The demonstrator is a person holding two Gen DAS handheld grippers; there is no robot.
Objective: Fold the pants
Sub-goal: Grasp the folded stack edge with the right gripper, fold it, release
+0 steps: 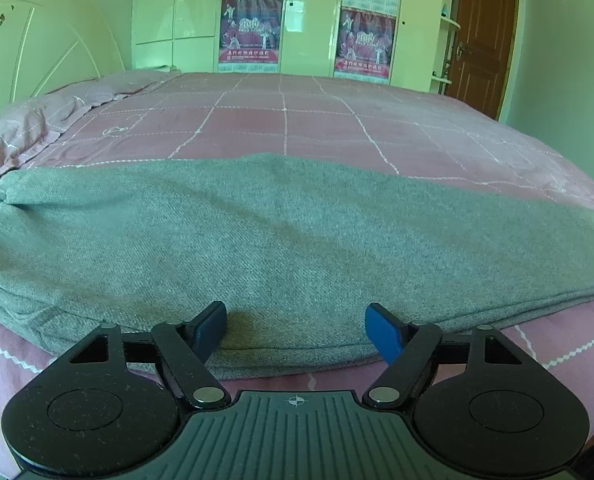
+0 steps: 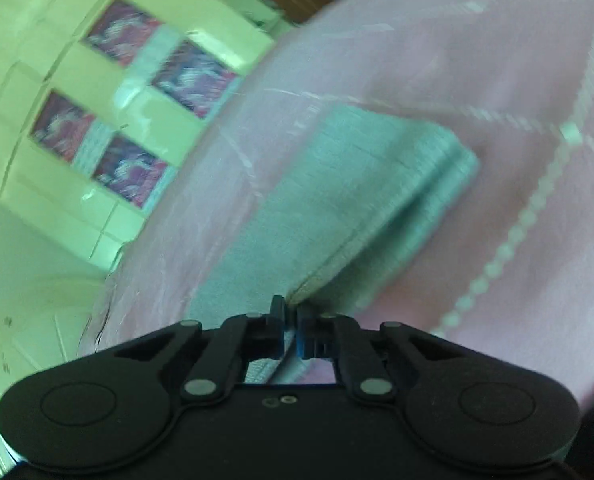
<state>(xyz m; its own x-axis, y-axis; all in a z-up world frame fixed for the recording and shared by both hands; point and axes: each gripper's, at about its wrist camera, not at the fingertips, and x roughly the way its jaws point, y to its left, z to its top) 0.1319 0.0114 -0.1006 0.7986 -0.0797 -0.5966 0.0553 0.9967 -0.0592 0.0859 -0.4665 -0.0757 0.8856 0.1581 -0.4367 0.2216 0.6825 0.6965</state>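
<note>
Pink bed (image 1: 289, 128) under grey pants (image 1: 281, 240) lengthwise left-right; left hand-held gripper (image 1: 295, 330) released, right hand-held gripper (image 2: 291, 332) clenching their edge.

Across the middle of the left wrist view, the pink bed cover (image 1: 289, 120) lies flat and bare beyond the grey pants (image 1: 281, 232), giving open passage toward the wardrobe doors (image 1: 321, 16) at the top. A rumpled quilt (image 1: 29, 124) crowds the left edge beneath the headboard (image 1: 29, 48). In the blurred right wrist view, bare cover fills the right side beside the pants (image 2: 337, 200).
</note>
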